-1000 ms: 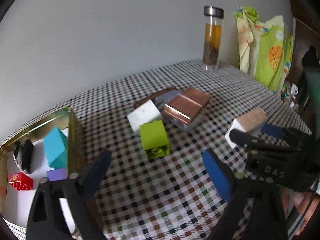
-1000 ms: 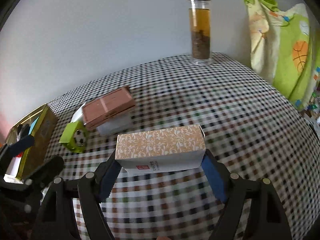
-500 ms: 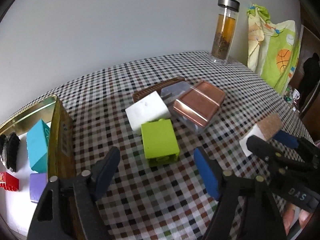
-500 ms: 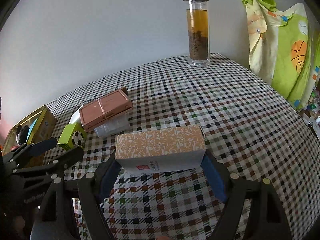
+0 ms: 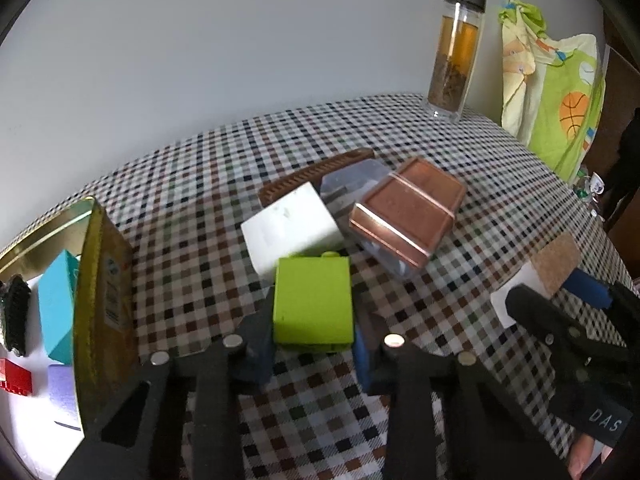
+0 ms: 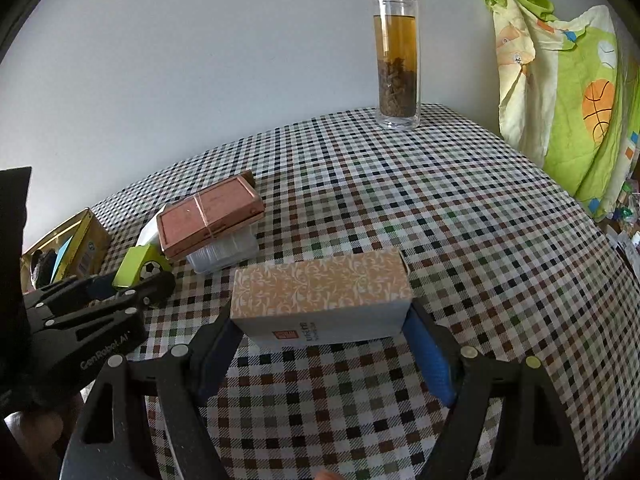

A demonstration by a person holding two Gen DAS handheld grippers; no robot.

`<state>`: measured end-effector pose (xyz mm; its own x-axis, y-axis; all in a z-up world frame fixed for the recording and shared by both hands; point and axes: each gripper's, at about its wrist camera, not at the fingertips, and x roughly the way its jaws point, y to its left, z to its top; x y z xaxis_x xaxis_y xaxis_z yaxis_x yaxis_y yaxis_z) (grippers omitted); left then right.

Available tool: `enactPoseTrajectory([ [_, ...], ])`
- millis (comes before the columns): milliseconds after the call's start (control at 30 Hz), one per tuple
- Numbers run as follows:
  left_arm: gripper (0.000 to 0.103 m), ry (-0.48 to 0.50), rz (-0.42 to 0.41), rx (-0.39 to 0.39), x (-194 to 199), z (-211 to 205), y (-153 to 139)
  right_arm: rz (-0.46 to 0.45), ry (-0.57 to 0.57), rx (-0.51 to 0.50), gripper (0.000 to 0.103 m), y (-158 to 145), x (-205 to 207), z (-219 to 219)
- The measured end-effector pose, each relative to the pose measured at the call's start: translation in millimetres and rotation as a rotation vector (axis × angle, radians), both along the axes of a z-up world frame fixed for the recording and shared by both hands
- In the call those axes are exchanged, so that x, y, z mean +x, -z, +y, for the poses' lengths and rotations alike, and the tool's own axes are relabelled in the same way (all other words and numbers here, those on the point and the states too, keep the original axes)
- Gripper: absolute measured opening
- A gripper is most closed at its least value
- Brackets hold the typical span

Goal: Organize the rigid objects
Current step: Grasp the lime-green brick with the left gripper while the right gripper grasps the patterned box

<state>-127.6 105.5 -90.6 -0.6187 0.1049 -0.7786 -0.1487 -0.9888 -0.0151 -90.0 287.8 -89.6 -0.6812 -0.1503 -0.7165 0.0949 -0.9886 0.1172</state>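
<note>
Left gripper [image 5: 314, 350] pinching green block [image 5: 313, 305] between both pads, gold tin [image 5: 102, 276] just leftward for stowing; right gripper [image 6: 322, 350] clamped endwise on patterned box [image 6: 320, 294], awaiting placement.

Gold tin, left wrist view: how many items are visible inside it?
4: a teal block, a black brush-like item, a red brick, a lilac block. The gold tin wall may hide more.

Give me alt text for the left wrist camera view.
The left gripper closes its fingers around a lime green block on a checkered tablecloth, beside a gold tin of small toys.
</note>
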Motion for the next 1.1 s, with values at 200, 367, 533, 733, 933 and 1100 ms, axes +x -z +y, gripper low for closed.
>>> enactPoseTrajectory([
  [200,0.030,0.022,0.015,0.000,8.6,0.4,-2.6,-0.008,0.004,0.004,0.081,2.1,-2.4,-0.5],
  [367,0.030,0.042,0.036,-0.004,24.0,3.0,-4.9,0.003,0.004,0.011,0.081,1.2,-1.4,-1.0],
  [533,0.030,0.048,0.053,0.002,39.2,2.5,-7.6,0.010,0.001,0.017,0.081,0.1,0.7,-3.2],
  [733,0.030,0.042,0.078,0.008,51.6,-1.7,-10.5,0.013,-0.007,0.018,0.081,-0.2,3.2,-6.4],
  [933,0.030,0.045,0.110,0.002,64.1,-2.0,-14.6,0.005,-0.030,0.011,0.081,0.6,5.7,-11.3],
  [1100,0.030,0.048,0.133,-0.007,71.0,-1.5,-16.8,0.003,-0.044,0.014,0.081,1.3,10.7,-17.8],
])
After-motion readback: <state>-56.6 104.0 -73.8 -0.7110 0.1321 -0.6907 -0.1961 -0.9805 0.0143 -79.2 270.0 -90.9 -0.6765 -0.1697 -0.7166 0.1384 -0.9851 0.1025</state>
